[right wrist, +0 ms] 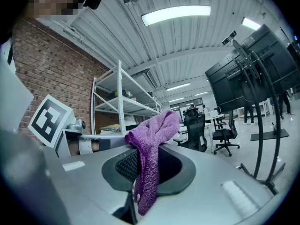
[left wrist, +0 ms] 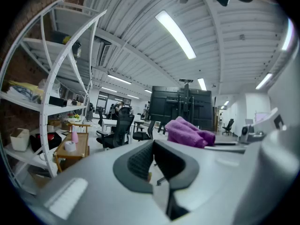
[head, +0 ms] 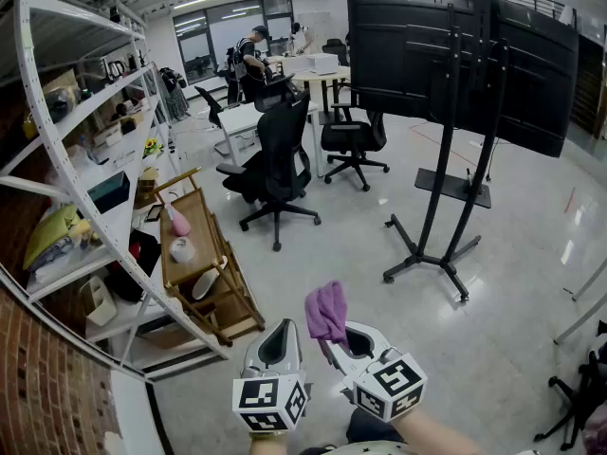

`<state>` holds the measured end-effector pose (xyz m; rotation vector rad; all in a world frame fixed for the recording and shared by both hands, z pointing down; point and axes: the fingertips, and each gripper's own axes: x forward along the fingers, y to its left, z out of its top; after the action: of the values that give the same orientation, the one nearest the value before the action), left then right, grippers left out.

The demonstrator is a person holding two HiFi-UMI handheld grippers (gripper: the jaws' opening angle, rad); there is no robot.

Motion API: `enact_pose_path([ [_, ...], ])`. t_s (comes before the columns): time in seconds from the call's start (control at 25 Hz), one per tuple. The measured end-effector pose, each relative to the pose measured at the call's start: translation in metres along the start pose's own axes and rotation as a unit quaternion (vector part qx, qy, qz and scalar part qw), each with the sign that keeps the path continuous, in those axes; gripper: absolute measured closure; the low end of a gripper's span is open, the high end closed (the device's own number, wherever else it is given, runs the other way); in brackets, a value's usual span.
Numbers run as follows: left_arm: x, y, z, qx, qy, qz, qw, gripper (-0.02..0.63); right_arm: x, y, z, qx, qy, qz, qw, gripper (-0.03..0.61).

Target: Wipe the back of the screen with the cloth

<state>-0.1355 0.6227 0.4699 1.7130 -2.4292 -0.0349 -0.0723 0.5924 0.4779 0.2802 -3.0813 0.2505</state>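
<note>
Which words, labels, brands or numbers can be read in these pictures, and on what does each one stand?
None: no word, number or brand is readable in any view.
Cubes on the left gripper and right gripper: black-and-white square patterns only, no letters.
Things on the shelf: any print is too small to read.
Back of the screen: no label can be made out.
</note>
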Motion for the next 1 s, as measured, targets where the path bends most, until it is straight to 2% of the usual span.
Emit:
enact_pose_path([
  [0.16,0.058,-0.019,0.01,-0.017,0.004,-0.013,0.9998,0.606,0.009,-0.054,0.014,-0.007,-0.001,-0.005,1.0,0.52],
  [0.56,0.203,-0.097,0.042,0.015,0.005,-0.068,0.9976,0.606,0.008,-0.211,0.069,-0.022,-0.025,-0.056,0.998,0.52],
  [0.76,0.274,-0.108,0.041,0.012,0.024,-0.081,0.9964,0.606,0.033,-0.274,0.07,-0.002,-0.022,-0.082,0.996,0.52],
  [1.0,0.386,-0.088,0.049,0.017,0.032,-0.099,0.9945,0.606,0.103,-0.352,0.086,-0.022,-0.026,-0.107,0.994,0.52],
])
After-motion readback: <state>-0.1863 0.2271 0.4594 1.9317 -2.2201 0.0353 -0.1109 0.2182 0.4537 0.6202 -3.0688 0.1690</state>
